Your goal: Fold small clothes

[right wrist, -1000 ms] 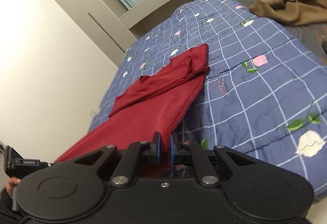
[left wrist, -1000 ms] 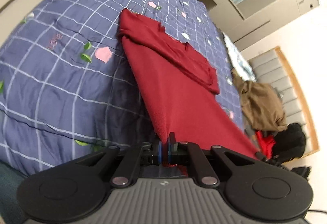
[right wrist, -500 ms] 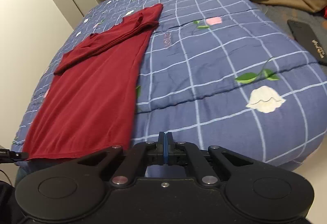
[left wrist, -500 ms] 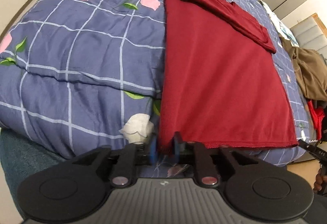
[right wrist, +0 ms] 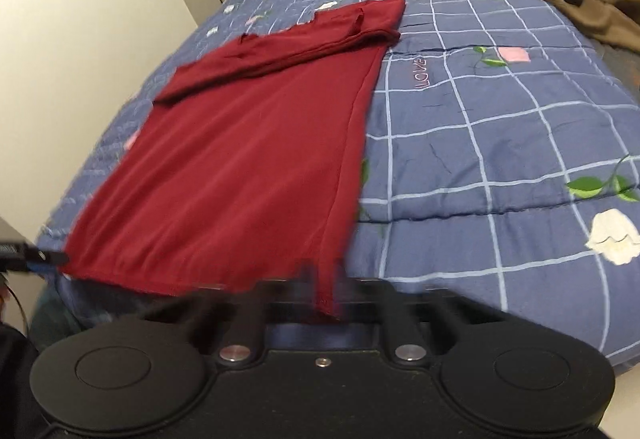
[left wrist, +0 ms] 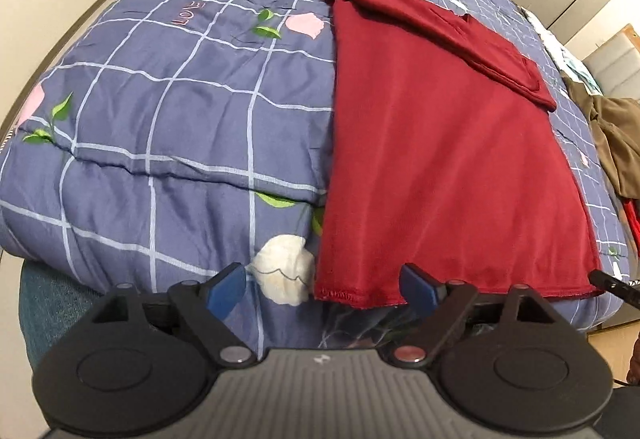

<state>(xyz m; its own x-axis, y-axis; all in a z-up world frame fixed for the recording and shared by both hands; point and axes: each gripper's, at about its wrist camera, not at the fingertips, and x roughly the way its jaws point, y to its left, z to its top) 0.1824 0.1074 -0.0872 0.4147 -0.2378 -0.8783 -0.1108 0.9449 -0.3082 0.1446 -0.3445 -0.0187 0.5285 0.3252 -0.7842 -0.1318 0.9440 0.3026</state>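
Having laid the dark red knit shirt [left wrist: 448, 159] flat on the blue checked quilt [left wrist: 168, 111], the left gripper [left wrist: 324, 289] is opening its fingers [left wrist: 226, 287] wide off the hem while the right gripper [right wrist: 324, 279] remains pinched on its corner, leaving the fold to follow.

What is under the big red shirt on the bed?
The red shirt lies flat on a blue checked quilt with printed flowers, which shows all around it. The quilt right beneath the shirt is covered, so anything else hidden there cannot be seen.

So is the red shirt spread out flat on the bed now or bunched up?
Spread flat. The red shirt lies smooth on the blue quilt, body full length, with only its sleeve end folded across the far edge.
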